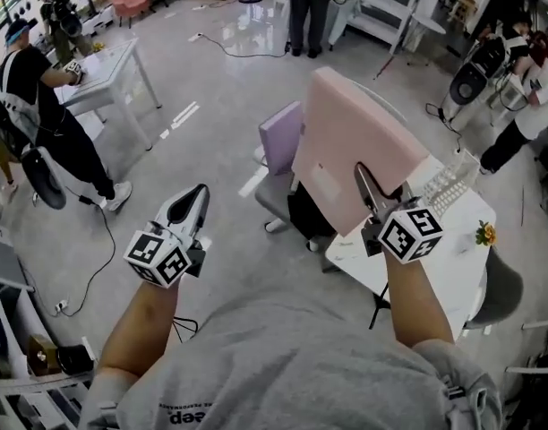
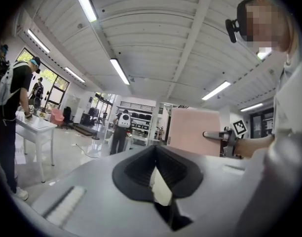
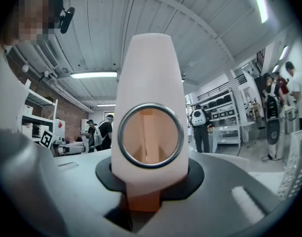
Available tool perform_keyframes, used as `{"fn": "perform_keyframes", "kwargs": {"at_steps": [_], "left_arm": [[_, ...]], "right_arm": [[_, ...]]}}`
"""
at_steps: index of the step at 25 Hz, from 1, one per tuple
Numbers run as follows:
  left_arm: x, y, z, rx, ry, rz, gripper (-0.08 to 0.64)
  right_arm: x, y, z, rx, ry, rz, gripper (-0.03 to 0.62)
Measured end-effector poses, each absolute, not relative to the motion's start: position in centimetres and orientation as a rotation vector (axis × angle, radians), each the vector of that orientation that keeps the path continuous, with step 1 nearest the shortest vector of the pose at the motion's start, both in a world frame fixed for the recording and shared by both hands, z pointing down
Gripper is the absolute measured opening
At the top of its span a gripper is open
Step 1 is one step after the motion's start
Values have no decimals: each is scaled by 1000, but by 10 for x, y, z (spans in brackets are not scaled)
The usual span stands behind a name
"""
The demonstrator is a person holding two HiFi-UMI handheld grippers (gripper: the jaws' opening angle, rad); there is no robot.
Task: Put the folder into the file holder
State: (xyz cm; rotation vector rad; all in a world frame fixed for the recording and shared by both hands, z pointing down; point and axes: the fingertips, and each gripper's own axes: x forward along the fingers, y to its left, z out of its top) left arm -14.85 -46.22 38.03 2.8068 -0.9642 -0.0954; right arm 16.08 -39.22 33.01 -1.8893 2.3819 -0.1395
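A pink folder is held upright in the air, above the near edge of a white table. My right gripper is shut on its lower edge. In the right gripper view the folder's spine, with its metal ring hole, stands between the jaws. The white mesh file holder stands on the table just right of the folder, and its mesh wall shows at that view's right edge. My left gripper hangs over the floor to the left, shut and holding nothing. From it I see the folder off to the right.
A purple chair and a grey seat stand behind the folder. A small yellow flower lies on the table. A person in black works at a white table far left; other people stand around the room.
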Motion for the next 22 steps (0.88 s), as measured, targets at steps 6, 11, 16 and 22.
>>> {"fn": "perform_keyframes", "kwargs": {"at_steps": [6,11,16,22], "left_arm": [[-19,-470,380,2895,-625,-84,58],[133,-439,381,2959,-349,-61,60],[224,-419,383,2976,-125,-53,60],[293,-396,382,2984,42,-50,60]], "right_arm": [[289,-324,309,-2247,2051,-62,120],[425,-232,295,-2511,1724,-12,120],[495,-166,285,-2728,1437,28,120],[545,-153,268,-2803,1241,82,120]]}}
